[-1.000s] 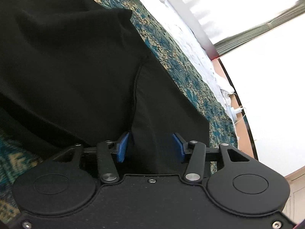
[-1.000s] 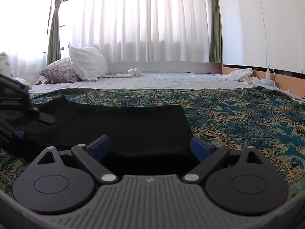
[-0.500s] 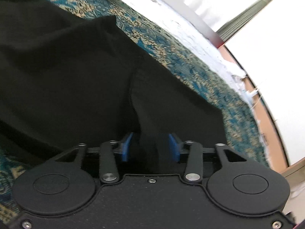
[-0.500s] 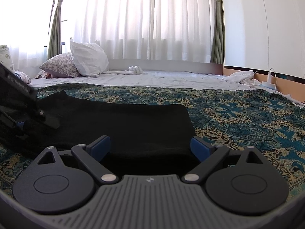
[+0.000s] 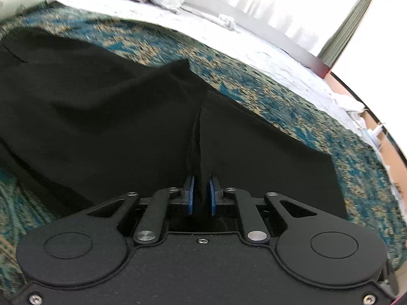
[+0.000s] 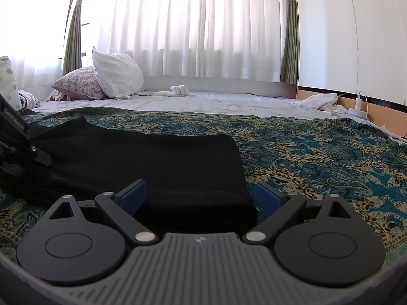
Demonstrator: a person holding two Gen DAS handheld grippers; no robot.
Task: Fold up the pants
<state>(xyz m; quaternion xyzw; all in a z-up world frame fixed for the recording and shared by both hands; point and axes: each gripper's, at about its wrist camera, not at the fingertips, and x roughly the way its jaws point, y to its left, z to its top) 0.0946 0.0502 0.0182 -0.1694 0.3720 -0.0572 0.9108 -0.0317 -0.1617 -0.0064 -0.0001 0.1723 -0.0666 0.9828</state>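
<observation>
1. At the bottom centre of the left wrist view, the left gripper (image 5: pixel 201 195) has its blue-padded fingers (image 5: pixel 190 195) pinched on a raised ridge of the black pants (image 5: pixel 101 117); the cloth stands up in a narrow pleat between them.
2. At the bottom centre of the right wrist view, the right gripper (image 6: pixel 201 195) has its fingers (image 6: pixel 132 194) spread wide on either side of the near end of the pants (image 6: pixel 178 162), holding nothing. Whether the pads touch the cloth cannot be told.
3. The pants are matte, soft black fabric, lying mostly flat across the centre of both frames, with a squared, thicker-looking end by the right gripper.
4. Judged from this, a fold is beginning: one side is gripped, the other not yet. The next move calls for the right fingers to close on that end, so both grippers can lift and carry it over evenly.
5. Beneath lies the bedspread (image 6: pixel 318 157), teal and tan with a dense paisley-like pattern, slightly rumpled.
6. Farther back, a white sheet (image 6: pixel 216 101), a plump white pillow (image 6: pixel 117 78) and a floral pillow (image 6: pixel 78 84) sit in the left middle of the frame.
7. Farthest, sheer white curtains (image 6: pixel 190 25) fill the upper frame.
</observation>
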